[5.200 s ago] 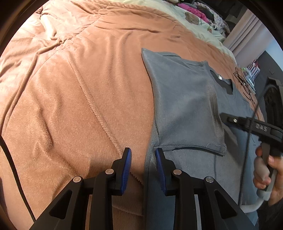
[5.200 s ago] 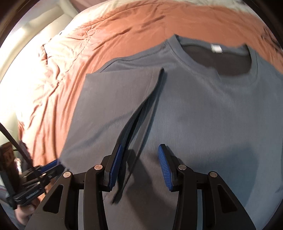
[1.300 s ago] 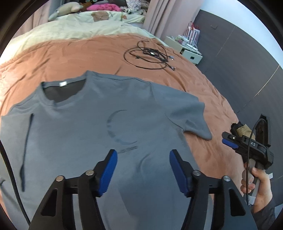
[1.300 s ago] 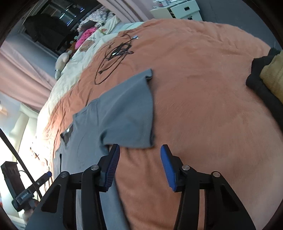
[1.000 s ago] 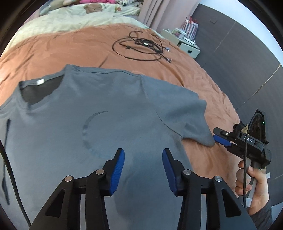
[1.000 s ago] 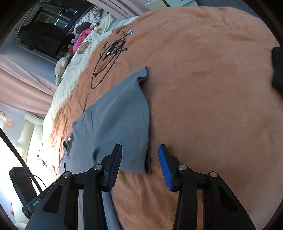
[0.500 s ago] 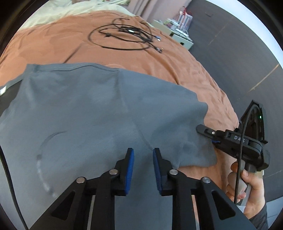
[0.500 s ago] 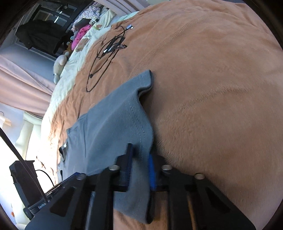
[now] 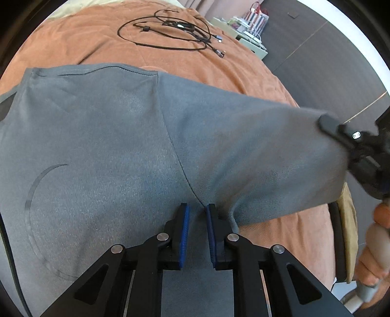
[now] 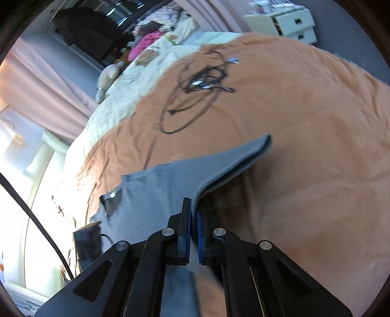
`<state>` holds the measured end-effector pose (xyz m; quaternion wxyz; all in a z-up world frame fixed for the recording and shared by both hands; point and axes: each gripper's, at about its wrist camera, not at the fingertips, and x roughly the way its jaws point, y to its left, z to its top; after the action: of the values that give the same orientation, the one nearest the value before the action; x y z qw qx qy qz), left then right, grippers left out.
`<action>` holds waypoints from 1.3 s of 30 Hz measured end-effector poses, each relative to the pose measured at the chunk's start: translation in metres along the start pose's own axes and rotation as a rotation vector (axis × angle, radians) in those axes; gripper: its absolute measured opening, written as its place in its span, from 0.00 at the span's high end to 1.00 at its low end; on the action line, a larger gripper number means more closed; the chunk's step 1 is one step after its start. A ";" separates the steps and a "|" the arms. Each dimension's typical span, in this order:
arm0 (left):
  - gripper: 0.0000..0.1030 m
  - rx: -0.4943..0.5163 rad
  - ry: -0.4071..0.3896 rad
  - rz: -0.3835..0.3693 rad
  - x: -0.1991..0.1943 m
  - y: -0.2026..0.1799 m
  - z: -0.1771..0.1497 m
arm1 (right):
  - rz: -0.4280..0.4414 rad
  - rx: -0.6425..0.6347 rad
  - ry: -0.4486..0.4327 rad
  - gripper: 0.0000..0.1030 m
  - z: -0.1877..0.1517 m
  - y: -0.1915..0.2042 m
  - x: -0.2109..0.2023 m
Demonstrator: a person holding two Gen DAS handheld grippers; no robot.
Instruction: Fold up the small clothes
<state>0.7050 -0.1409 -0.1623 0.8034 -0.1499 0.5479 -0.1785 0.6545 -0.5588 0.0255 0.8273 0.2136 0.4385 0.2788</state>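
Note:
A grey T-shirt lies face up on the orange blanket, its collar at the left. My left gripper points down at the armpit seam. Its jaws are closing, only a narrow gap is left, and shirt cloth is bunched between the blue pads. My right gripper is shut on the hem of the right sleeve and holds it up off the blanket. In the left wrist view that sleeve stretches to the right, up to the right gripper.
A tangle of black cables lies on the blanket beyond the shirt. A tan and black cloth sits at the right edge by the person's hand. A white drawer unit and cream bedding with soft toys lie farther off.
The right gripper shut on the sleeve hem and lifted it off the blanket. The left gripper came down to the armpit seam and its jaws narrowed onto the cloth.

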 end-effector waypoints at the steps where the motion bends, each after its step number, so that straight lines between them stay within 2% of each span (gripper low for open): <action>1: 0.85 -0.002 0.005 -0.004 -0.002 0.000 0.000 | 0.004 -0.018 -0.001 0.99 0.000 0.009 -0.001; 6: 0.85 0.014 -0.016 -0.007 -0.028 0.005 -0.008 | 0.024 -0.081 0.015 1.00 -0.009 0.034 0.004; 9: 0.85 -0.018 -0.037 -0.006 -0.048 0.018 -0.013 | 0.033 -0.100 0.027 0.99 -0.013 0.041 0.008; 14: 0.85 -0.050 -0.067 0.046 -0.083 0.043 -0.024 | 0.056 -0.130 0.061 1.00 -0.023 0.057 0.018; 24: 0.85 -0.107 -0.123 0.104 -0.149 0.080 -0.048 | 0.082 -0.175 0.151 1.00 -0.056 0.096 0.062; 28: 0.84 -0.118 -0.135 0.118 -0.167 0.091 -0.055 | 0.086 -0.143 0.231 0.98 -0.069 0.098 0.084; 30: 0.83 -0.126 -0.141 0.118 -0.174 0.094 -0.058 | 0.100 -0.123 0.226 0.85 -0.072 0.096 0.084; 31: 0.83 -0.127 -0.142 0.119 -0.175 0.095 -0.059 | 0.108 -0.104 0.211 0.66 -0.071 0.090 0.081; 32: 0.82 -0.128 -0.141 0.121 -0.176 0.094 -0.060 | 0.113 -0.090 0.202 0.53 -0.071 0.087 0.079; 34: 0.69 -0.125 -0.139 0.126 -0.175 0.093 -0.059 | 0.113 -0.060 0.170 0.52 -0.070 0.076 0.072; 36: 0.63 -0.116 -0.142 0.126 -0.172 0.089 -0.057 | 0.107 -0.041 0.150 0.52 -0.067 0.063 0.066; 39: 0.62 -0.094 -0.134 0.126 -0.165 0.081 -0.054 | 0.070 -0.024 0.111 0.52 -0.065 0.048 0.060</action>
<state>0.6089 0.0034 -0.0809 0.8399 -0.1643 0.5091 -0.0915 0.6147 -0.4767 -0.0166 0.7939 0.2028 0.4727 0.3243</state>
